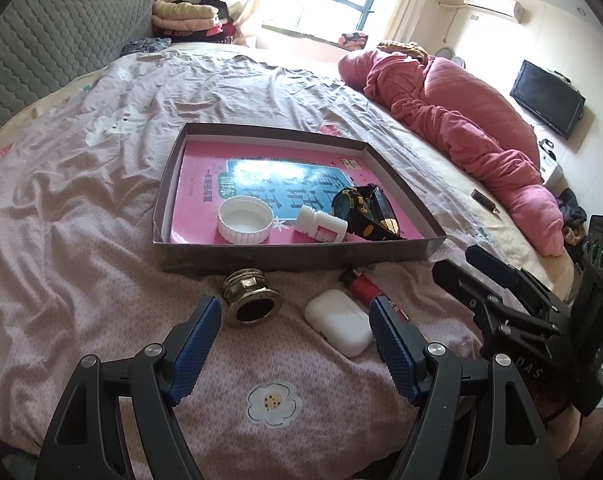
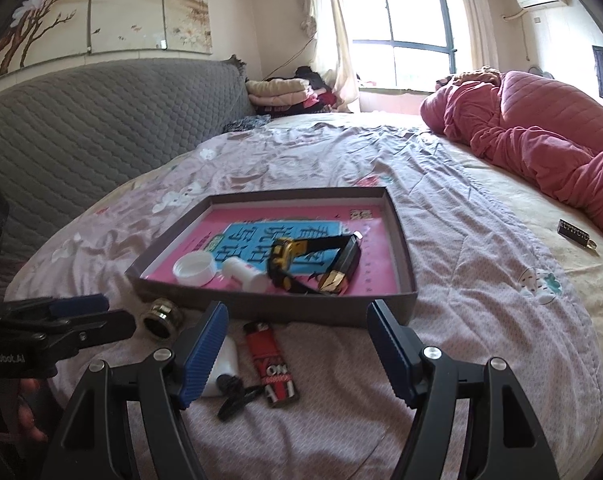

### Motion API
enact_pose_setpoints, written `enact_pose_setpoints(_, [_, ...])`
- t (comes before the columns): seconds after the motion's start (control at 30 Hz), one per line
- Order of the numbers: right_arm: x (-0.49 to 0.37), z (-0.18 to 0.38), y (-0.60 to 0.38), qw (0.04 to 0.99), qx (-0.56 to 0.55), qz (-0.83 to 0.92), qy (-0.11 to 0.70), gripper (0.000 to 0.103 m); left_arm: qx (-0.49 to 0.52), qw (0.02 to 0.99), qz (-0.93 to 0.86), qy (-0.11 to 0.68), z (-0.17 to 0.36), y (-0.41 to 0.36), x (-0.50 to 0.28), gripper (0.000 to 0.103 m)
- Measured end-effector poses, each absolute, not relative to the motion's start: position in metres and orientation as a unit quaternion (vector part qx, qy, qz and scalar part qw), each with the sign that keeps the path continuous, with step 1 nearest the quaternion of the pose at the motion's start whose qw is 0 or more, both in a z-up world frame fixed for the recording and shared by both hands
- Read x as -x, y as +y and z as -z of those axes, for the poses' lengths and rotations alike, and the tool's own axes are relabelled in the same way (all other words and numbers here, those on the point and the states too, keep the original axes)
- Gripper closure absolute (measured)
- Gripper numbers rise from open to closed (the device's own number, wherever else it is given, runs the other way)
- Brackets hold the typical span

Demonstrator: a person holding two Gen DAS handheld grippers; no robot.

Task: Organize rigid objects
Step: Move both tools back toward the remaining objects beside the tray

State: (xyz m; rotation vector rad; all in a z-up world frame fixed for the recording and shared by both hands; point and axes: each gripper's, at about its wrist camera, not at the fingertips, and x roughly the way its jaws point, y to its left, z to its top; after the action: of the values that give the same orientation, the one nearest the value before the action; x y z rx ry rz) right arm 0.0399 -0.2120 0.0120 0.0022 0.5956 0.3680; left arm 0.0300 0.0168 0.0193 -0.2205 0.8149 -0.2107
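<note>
Both claws, left claw [image 1: 295, 322] and right claw [image 2: 297, 326], gape empty above the bed [image 1: 81, 208]. The lighter [image 2: 271, 362] lies before the box [image 2: 405, 300]; soft bedding could let it tip when pinched.

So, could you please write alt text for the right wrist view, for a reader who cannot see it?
The right gripper hangs open over a bed, above a red lighter lying in front of a shallow box. The box holds a white cap, a white bottle on its side and a black-and-yellow watch. The left gripper and a brass fitting sit at left.
</note>
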Motion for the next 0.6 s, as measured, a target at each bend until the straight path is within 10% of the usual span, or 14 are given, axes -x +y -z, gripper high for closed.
enact_pose_setpoints(0.6, [-0.023,-0.004,-0.188,0.92,0.028,-0.216,0.325,0.032,0.107,0.902,0.103,0.405,-0.019,0.019,-0.016,0.026])
